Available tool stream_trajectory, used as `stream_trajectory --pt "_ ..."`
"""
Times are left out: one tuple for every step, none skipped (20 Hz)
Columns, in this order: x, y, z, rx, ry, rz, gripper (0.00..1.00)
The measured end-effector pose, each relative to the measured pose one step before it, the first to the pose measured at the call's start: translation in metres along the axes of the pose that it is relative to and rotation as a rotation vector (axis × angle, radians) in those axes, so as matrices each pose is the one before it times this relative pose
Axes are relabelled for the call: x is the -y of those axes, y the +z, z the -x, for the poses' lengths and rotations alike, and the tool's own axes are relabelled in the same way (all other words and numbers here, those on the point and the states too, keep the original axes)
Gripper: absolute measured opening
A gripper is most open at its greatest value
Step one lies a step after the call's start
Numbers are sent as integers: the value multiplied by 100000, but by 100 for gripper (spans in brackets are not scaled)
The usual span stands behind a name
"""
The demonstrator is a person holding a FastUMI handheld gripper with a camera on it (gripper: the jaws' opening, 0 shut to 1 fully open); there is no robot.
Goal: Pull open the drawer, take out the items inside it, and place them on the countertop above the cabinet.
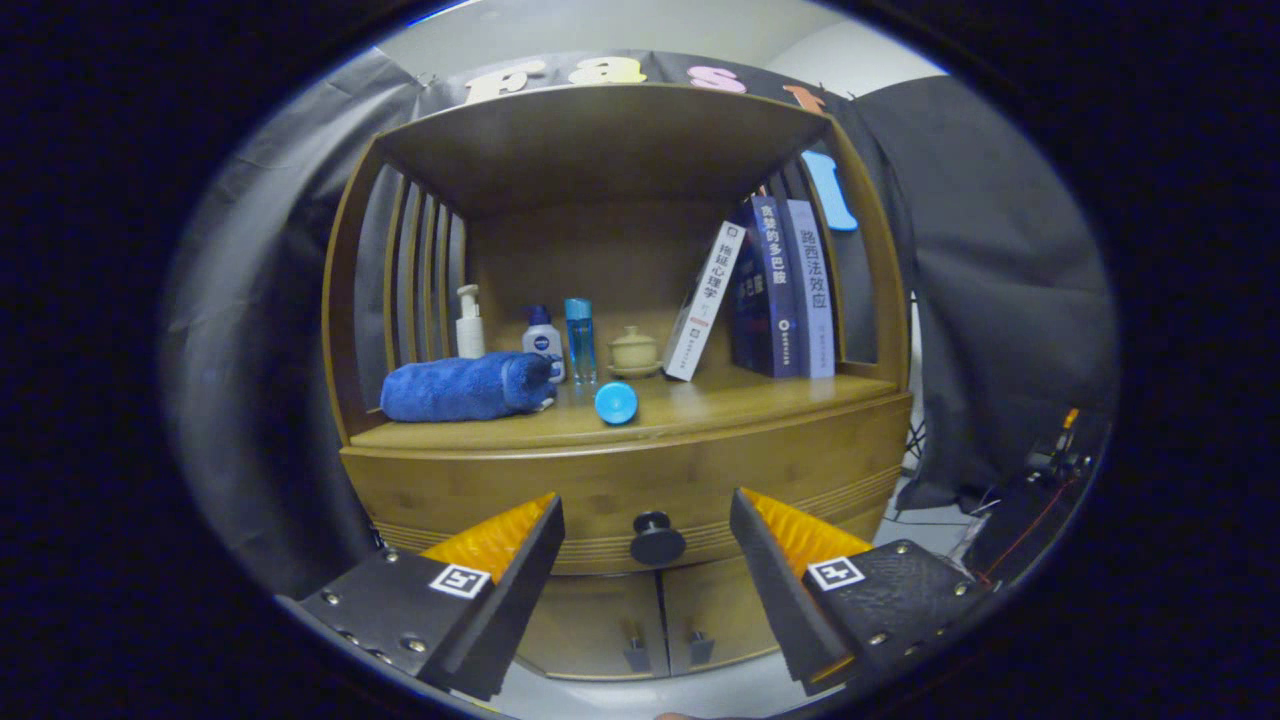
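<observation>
A wooden cabinet stands ahead with a closed drawer [620,490] under its countertop [700,405]. The drawer's dark round knob [657,540] sits between my two fingers, a short way beyond their tips. My gripper [647,515] is open, with nothing held. On the countertop lie a rolled blue towel [465,388] and a small blue round object [616,403]. What is inside the drawer is hidden.
At the back of the countertop stand a white pump bottle [469,325], a white and blue bottle [543,340], a clear blue bottle [580,340], a small lidded cup [633,350] and several books [775,290]. Two lower doors with small handles [665,650] sit under the drawer. Cables lie on the floor at right.
</observation>
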State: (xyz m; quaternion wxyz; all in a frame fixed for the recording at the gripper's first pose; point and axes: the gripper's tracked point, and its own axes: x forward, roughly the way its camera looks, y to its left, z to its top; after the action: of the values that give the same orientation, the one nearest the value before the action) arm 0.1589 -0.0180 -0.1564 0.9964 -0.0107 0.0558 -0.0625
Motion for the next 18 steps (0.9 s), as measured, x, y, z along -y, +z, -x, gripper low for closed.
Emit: stream_trajectory --pt "-382 958 886 -414 1827 1035 99" --pt "-224 926 1011 -514 1600 820 99" --pt "-185 763 1167 -1050 1506 549 99" --pt "-244 1038 1055 -261 1653 35 99" --pt "-336 1191 1083 -283 1746 -165 99" --pt "-266 988 1099 -836 1034 -213 99" --pt "-261 1120 1204 -271 871 38 99" --pt "-268 1372 1013 363 1229 214 99" --pt "-136 1464 1033 1495 413 799 99" --pt "16 1569 1020 1941 204 722 99" --pt "-97 1368 1111 1993 -79 554 99" --pt "-90 1265 941 1809 246 30 99" --pt "-256 907 977 740 412 -683 99" --pt "-108 667 849 -30 584 -1120 99" --pt "-63 653 808 412 699 -944 99" --pt "66 574 686 442 254 -1095 99" --pt "186 555 660 771 -323 -1160 99" --pt "-41 331 536 126 883 -1062 99"
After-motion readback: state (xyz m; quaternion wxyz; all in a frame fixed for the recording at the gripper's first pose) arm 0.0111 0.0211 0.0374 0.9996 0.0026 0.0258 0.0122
